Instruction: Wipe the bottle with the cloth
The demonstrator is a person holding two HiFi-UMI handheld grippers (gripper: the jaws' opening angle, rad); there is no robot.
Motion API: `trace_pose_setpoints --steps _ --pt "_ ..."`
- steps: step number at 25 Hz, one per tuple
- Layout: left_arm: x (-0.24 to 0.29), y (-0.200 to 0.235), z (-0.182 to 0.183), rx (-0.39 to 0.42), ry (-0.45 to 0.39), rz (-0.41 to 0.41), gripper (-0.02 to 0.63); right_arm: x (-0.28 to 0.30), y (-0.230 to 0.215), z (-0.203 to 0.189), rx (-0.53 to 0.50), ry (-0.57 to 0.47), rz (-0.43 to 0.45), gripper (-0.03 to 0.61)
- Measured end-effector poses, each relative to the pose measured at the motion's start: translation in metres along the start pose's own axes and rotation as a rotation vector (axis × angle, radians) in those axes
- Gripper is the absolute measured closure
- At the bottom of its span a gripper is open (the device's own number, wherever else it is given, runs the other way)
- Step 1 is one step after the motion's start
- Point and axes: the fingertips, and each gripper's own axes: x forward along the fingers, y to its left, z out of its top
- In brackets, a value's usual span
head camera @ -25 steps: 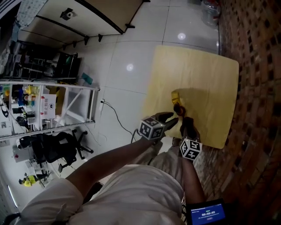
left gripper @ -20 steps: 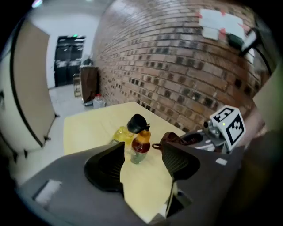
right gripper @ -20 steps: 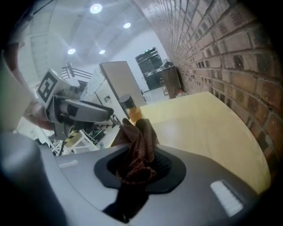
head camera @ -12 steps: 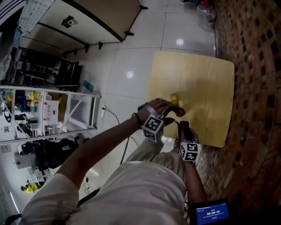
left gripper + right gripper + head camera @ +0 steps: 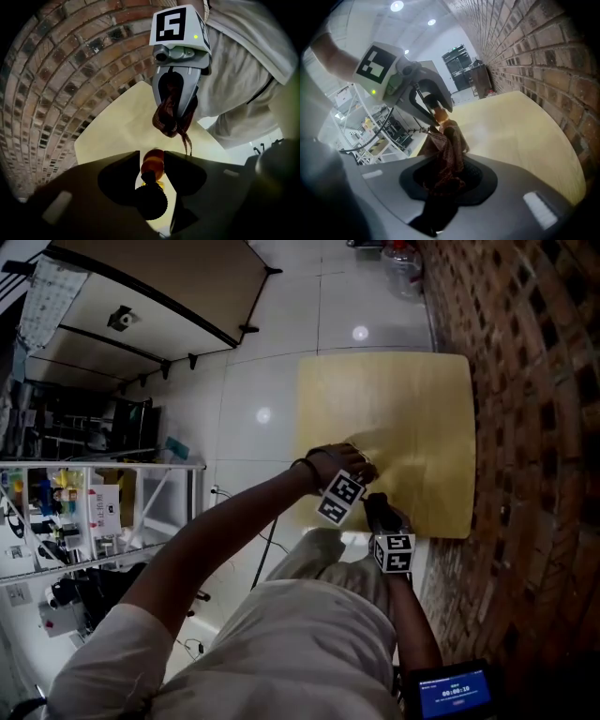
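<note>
Brick wall alongside a pale yellow table. Over its near edge, left gripper with jaws just closed in, pressing on the amber bottle, black cap toward the camera. Right gripper clamped on the brown cloth, just beside the bottle

I seem to be working in a lab or workshop: bare brick wall, white tiled floor, a metal rack crowded with supplies, one plain wooden table.
</note>
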Motion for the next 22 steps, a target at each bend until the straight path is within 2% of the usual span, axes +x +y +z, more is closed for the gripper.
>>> trace_pose_setpoints --steps 3,7,10,12,15,16,18,19,21,22 --pt "0.0 0.005 0.0 -0.094 -0.002 0.033 0.444 -0.003 -0.004 -0.001 -0.008 -0.009 -0.011 0.495" --pt "-0.001 0.016 -0.005 -0.293 0.041 0.077 0.448 -0.002 -0.013 0.004 -0.008 -0.032 -0.042 0.495" --pt "-0.002 0.023 -0.007 -0.418 0.068 0.102 0.446 0.001 -0.014 0.012 -0.06 -0.047 -0.049 0.495" --pt "-0.006 0.025 -0.004 -0.447 0.038 0.113 0.442 0.005 -0.01 0.018 -0.128 -0.064 -0.047 0.495" --pt "-0.021 0.03 0.001 -0.475 -0.062 0.115 0.38 0.007 -0.003 0.033 -0.208 -0.085 -0.039 0.495" --pt "-0.026 0.032 0.001 -0.494 -0.087 0.108 0.381 0.007 -0.002 0.037 -0.224 -0.092 -0.038 0.495" --pt "-0.033 0.033 0.0 -0.547 -0.121 0.069 0.417 0.008 -0.001 0.046 -0.243 -0.107 -0.037 0.495" --pt "-0.035 0.032 -0.001 -0.574 -0.132 0.046 0.455 0.01 0.001 0.05 -0.252 -0.114 -0.037 0.495" --pt "-0.034 0.032 -0.002 -0.609 -0.146 0.029 0.571 0.014 0.005 0.058 -0.285 -0.127 -0.034 0.495" --pt "-0.033 0.033 -0.001 -0.625 -0.158 0.034 0.579 0.017 0.008 0.06 -0.306 -0.131 -0.03 0.495"
